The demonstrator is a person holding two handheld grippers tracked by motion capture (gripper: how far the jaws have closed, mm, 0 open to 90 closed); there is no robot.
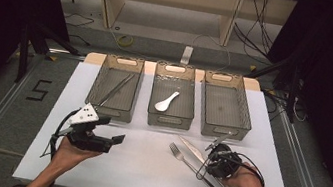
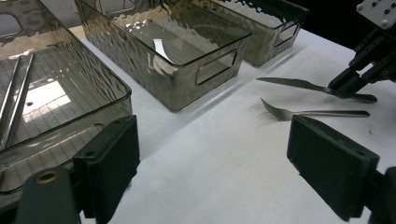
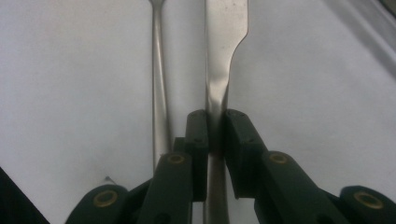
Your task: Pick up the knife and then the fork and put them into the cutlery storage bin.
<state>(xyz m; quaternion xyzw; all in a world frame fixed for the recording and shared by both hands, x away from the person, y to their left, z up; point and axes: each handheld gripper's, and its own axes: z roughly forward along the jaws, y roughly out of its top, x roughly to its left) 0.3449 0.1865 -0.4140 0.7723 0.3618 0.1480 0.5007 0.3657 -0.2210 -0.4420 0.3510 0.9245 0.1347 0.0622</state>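
Right gripper clamped on the knife handle, jaws nearly together, knife lying flat on the white table in front of the right bin. Fork just beside the knife, to its left, roughly parallel. Left gripper jaws wide apart, nothing between them, hovering over bare table before the left bin. 3 bins in a row: chopsticks in the left one, spoon in the middle bin.
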